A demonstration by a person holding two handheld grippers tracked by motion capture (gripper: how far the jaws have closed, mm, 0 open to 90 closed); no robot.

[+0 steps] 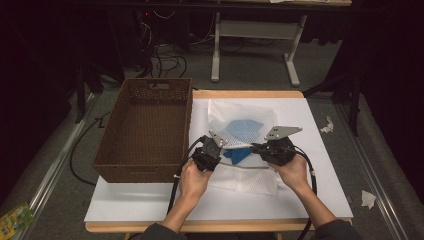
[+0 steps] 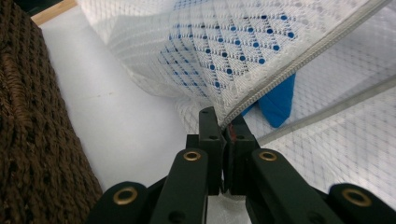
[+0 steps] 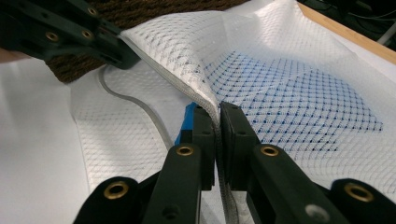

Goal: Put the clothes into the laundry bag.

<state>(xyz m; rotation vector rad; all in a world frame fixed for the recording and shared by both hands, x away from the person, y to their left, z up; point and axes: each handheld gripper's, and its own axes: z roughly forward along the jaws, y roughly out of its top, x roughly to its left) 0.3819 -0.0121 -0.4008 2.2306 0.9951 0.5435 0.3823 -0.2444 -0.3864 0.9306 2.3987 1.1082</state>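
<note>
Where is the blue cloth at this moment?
The blue cloth lies inside the white mesh bag at the middle of the table in the high view, right of the brown basket, just beyond the left gripper and right gripper.

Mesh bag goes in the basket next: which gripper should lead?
Left, probably. The left gripper, shut on the mesh bag's zipper edge, sits beside the wicker basket; the right gripper grips it farther away.

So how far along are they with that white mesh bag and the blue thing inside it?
Done: the blue cloth already sits inside the white mesh zip bag. In hand: the left gripper and right gripper each pinch the bag's zipped edge, lifting it. Left, probably: moving the bag into the brown wicker basket, which holds nothing yet.
</note>
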